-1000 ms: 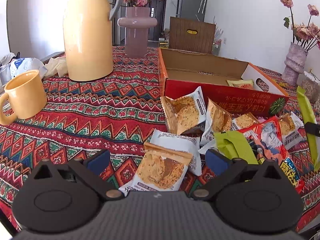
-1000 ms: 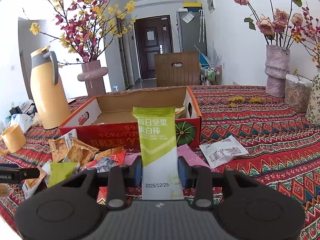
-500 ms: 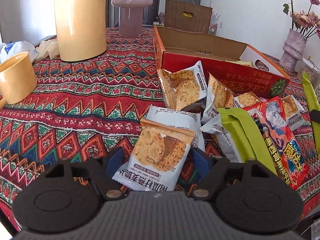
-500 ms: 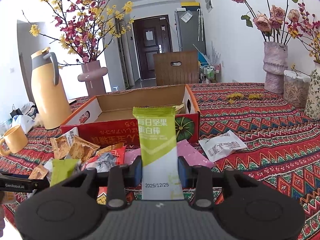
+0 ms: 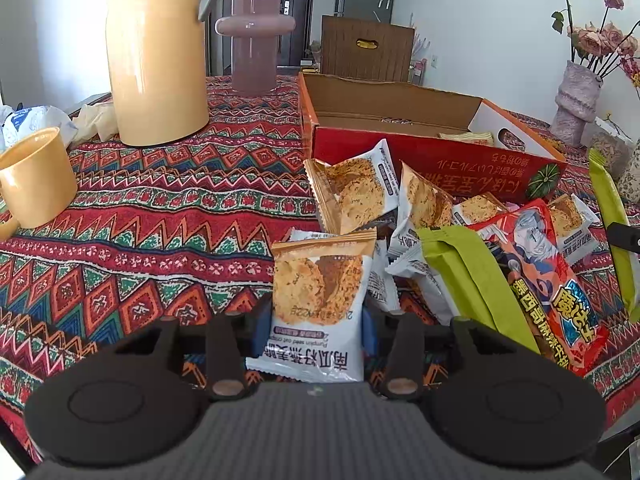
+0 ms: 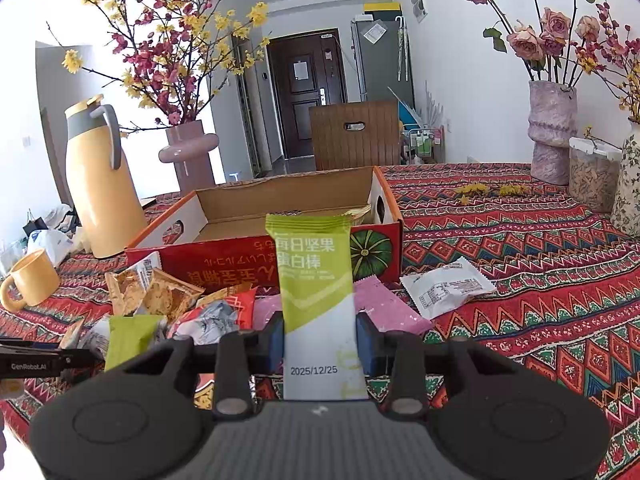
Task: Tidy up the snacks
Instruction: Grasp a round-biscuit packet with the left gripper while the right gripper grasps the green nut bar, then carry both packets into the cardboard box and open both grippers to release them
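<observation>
L gripper [image 5: 312,326] closing on cookie pkt [image 5: 318,300]; R gripper [image 6: 320,340] clamped on green bar [image 6: 316,280]

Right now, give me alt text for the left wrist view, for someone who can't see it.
The left gripper is closing its fingers around a cookie packet on a patterned tablecloth. Behind it lie more snack packets and an open red box; a yellow mug stands left.

A cookie packet [image 5: 318,304] and green bar [image 6: 316,300] stand upright before the seemingly near-empty red box [image 6: 240,268].
</observation>
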`<state>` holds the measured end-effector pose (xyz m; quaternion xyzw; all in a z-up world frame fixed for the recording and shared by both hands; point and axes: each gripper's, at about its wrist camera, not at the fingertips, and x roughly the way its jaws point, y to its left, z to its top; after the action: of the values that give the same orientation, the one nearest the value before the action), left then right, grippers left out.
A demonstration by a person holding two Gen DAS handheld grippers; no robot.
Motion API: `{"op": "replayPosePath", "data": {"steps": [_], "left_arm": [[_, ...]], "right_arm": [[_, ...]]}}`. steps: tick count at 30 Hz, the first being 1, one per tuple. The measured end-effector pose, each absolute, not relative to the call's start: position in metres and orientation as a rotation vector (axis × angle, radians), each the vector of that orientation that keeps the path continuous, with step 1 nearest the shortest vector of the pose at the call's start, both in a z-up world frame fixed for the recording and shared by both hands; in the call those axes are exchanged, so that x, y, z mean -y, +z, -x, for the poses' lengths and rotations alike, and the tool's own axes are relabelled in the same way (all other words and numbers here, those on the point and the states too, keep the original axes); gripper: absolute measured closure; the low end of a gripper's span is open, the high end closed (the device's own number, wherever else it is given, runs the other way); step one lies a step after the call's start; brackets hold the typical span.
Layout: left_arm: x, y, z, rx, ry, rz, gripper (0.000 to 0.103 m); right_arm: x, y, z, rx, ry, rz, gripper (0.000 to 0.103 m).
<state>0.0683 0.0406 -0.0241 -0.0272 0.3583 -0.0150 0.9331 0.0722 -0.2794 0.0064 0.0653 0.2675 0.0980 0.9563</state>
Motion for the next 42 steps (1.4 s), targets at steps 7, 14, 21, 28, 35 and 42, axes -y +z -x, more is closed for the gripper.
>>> {"op": "replayPosePath", "data": {"steps": [7,14,21,28,35,42], "left_arm": [[-0.04,-0.014,-0.065,-0.699,-0.022,0.049,0.06],[-0.034,-0.002,-0.071,-0.668,-0.034,0.041,0.06],[-0.02,0.016,-0.082,-0.609,-0.054,0.028,0.06],[-0.007,0.033,-0.1,-0.553,-0.062,0.015,0.06],[0.006,0.047,-0.121,-0.511,-0.072,0.001,0.06],[0.015,0.056,-0.148,-0.487,-0.067,-0.002,0.06]], "right_arm": [[0.281,0.007,-0.071,-0.537,0.2,-0.136,0.067],[0.279,0.012,-0.076,-0.519,0.206,-0.128,0.067],[0.277,0.025,-0.09,-0.476,0.207,-0.124,0.067],[0.277,0.036,-0.115,-0.441,0.202,-0.126,0.067],[0.272,0.048,-0.144,-0.409,0.211,-0.111,0.067],[0.263,0.059,-0.174,-0.383,0.23,-0.105,0.067]]}}
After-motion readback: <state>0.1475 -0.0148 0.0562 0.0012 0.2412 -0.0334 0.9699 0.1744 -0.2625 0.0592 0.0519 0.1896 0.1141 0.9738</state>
